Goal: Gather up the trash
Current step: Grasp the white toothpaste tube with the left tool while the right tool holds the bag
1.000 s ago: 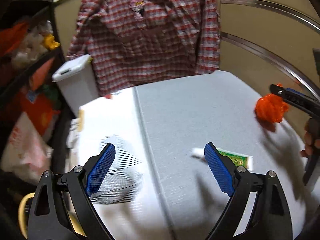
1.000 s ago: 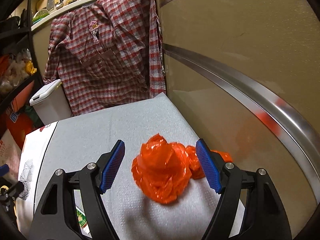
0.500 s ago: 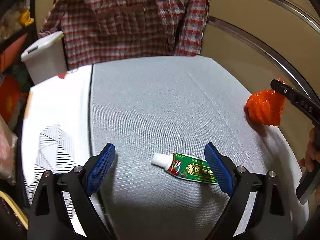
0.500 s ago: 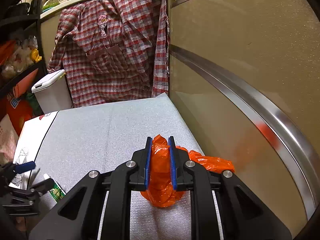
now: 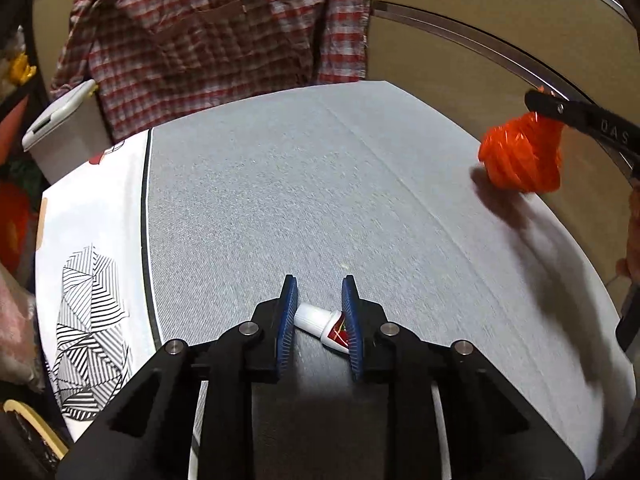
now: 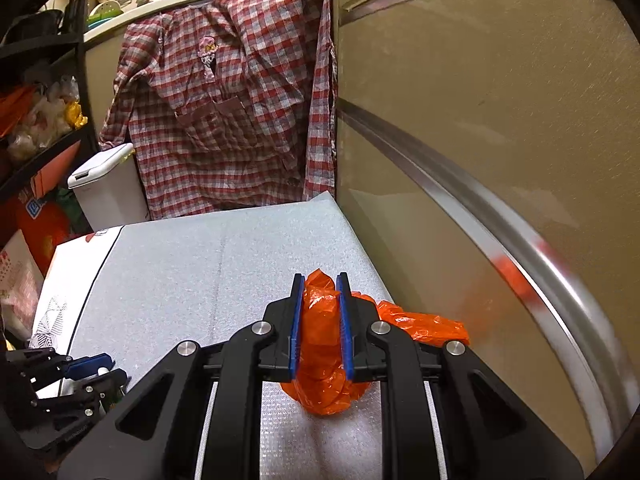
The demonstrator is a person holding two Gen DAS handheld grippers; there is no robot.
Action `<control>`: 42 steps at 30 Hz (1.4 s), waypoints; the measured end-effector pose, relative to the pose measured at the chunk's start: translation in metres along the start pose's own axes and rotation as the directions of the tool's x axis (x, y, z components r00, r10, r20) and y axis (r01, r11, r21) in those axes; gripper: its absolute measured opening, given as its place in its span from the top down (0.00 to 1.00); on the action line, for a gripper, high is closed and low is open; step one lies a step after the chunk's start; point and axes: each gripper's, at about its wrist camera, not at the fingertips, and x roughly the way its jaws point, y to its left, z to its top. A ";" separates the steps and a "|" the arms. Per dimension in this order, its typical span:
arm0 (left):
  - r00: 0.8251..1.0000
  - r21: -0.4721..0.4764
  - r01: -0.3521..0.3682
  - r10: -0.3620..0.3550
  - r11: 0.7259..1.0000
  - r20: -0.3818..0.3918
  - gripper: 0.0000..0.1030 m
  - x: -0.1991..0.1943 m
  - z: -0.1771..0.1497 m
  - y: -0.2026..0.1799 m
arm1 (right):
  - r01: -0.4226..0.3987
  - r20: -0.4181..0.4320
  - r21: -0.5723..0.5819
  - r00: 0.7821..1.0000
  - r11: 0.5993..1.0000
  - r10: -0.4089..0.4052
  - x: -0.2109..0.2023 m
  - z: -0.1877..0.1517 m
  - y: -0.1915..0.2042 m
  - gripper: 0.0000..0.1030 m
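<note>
A grey textured tabletop (image 5: 320,184) fills most of both views, with a white patterned cloth with black striped triangles (image 5: 88,280) along its left side. Behind the table hangs a red-and-white checked shirt (image 6: 224,92), and to the right stands a beige panelled wall with a metal rail (image 6: 480,120). A white lidded plastic bin (image 6: 108,184) sits on the floor at the table's far left corner, beside dark shelves stuffed with bags (image 6: 36,120).

The right gripper (image 6: 320,320) has its blue pads pressed tight into a crumpled orange plastic bag (image 6: 320,360) near the table's right edge, next to the wall; a loose tail of the bag spills out to the right. In the left wrist view the bag bulges below the black finger tips and appears lifted off the surface, with its shadow beneath.

The left gripper (image 5: 318,320), at the near middle of the table, has just been closing, and its blue ribbed pads now pinch a small white tube with a white cap and a red-and-green label (image 5: 324,322). The tube lies crosswise between the pads, cap towards the left one.
</note>
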 end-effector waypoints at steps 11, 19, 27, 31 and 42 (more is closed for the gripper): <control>0.996 0.039 -0.031 0.028 0.999 0.082 1.00 -0.076 0.008 -0.008 | -0.046 0.024 -0.032 0.999 0.998 0.047 -0.070 -0.009 0.004 0.84; 0.997 0.026 0.064 -0.065 0.998 0.052 0.94 -0.113 -0.017 -0.017 | -0.068 -0.022 -0.014 0.997 0.998 0.068 -0.120 -0.025 0.004 0.84; 0.984 0.149 0.178 -0.174 0.973 -0.036 0.39 -0.080 -0.066 -0.067 | -0.044 -0.071 0.039 0.996 0.998 0.047 -0.146 -0.048 -0.025 0.84; 0.974 0.217 0.222 -0.207 0.951 -0.092 0.45 -0.065 -0.078 -0.085 | -0.024 -0.082 0.072 0.996 0.997 0.030 -0.154 -0.055 -0.045 0.84; 0.965 0.287 0.259 -0.231 0.922 -0.125 0.95 -0.064 -0.085 -0.098 | -0.004 -0.117 0.048 0.993 0.999 0.010 -0.144 -0.061 -0.052 0.84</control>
